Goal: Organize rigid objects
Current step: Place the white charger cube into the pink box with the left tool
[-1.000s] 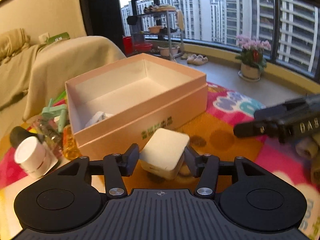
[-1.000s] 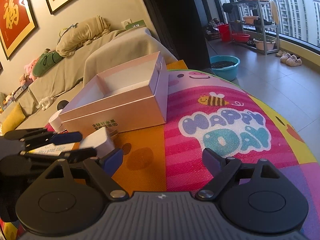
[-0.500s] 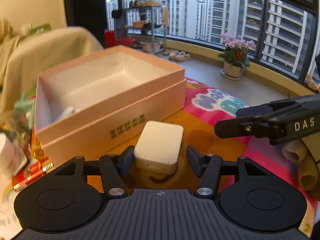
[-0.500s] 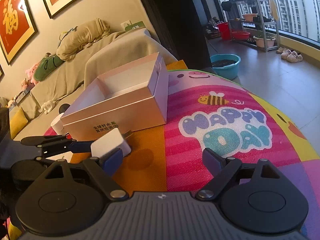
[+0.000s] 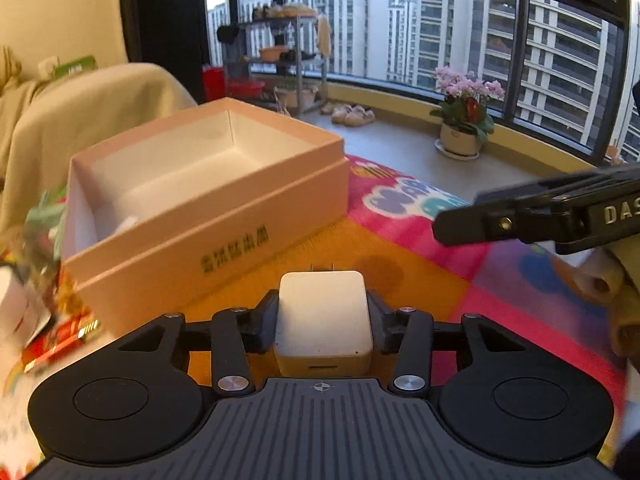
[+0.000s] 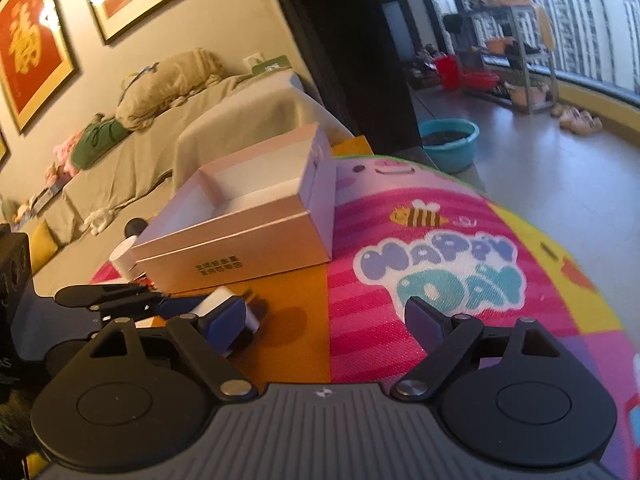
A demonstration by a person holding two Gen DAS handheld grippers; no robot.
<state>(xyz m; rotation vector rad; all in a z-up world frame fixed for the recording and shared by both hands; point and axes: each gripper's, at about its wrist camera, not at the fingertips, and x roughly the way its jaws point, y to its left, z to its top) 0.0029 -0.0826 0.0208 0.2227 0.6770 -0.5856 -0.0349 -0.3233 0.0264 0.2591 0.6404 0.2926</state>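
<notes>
At the bottom centre of the left wrist view, the left hand-held gripper [image 5: 323, 314] has just been closing, and its 2 pads now press the flanks of a white charger block [image 5: 324, 316] lying flat on the orange patch of the play mat [image 5: 420, 292]. The block sits square between the pads with its prongs pointing away toward the box, a pose that probably suits a straight lift and carry. Whether it has left the mat yet I cannot tell.

Lower in the right wrist view, the right hand-held gripper [image 6: 328, 320] hangs with jaws wide apart and nothing between them, over the pink stripes well to the right of the block; it looks parked out of the way, ready for a later item.

Just beyond the block stands the open pink cardboard box [image 5: 224, 240], nearly empty, with 1 small pale thing in its left corner. It appears to be the destination. At the left edge, blurred clutter [image 5: 44, 240] waits beside the box.
</notes>
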